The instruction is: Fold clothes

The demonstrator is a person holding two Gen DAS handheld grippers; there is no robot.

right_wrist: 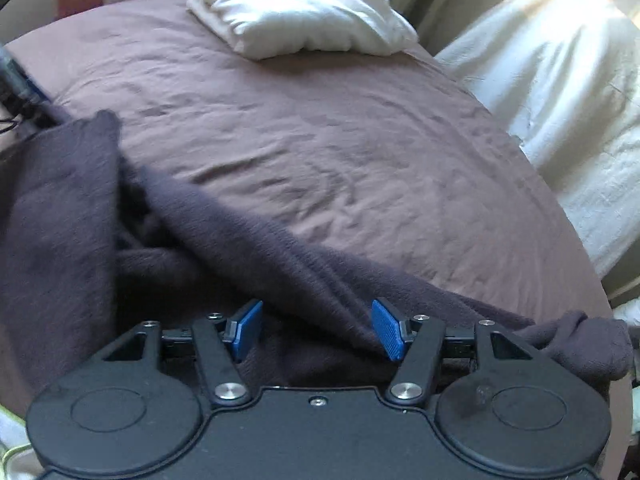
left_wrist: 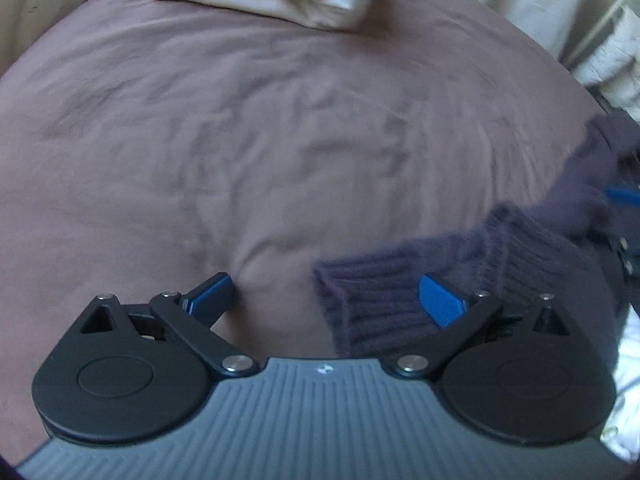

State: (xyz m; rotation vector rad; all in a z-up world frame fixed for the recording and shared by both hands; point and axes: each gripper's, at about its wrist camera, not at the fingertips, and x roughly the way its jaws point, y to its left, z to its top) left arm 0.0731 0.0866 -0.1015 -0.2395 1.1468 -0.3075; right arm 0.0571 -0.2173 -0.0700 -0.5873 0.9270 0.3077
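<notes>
A dark purple knitted sweater [right_wrist: 224, 240] lies rumpled on a bed covered with a brown sheet [right_wrist: 320, 120], filling the lower left and bottom of the right wrist view. The right gripper [right_wrist: 318, 330] hovers just over the sweater at the bottom centre, its blue pads standing partly apart with a ridge of the knit lying between them, neither pad clearly pressing on it. In the left wrist view, the left gripper [left_wrist: 328, 296] is spread wide at the bottom of the frame. The sweater's ribbed cuff [left_wrist: 380, 300] lies at lower right, beside and under the right-hand blue pad; the left-hand pad is over bare sheet. A folded cream cloth [right_wrist: 300, 20] rests at the top of both views, well apart from the sweater.
</notes>
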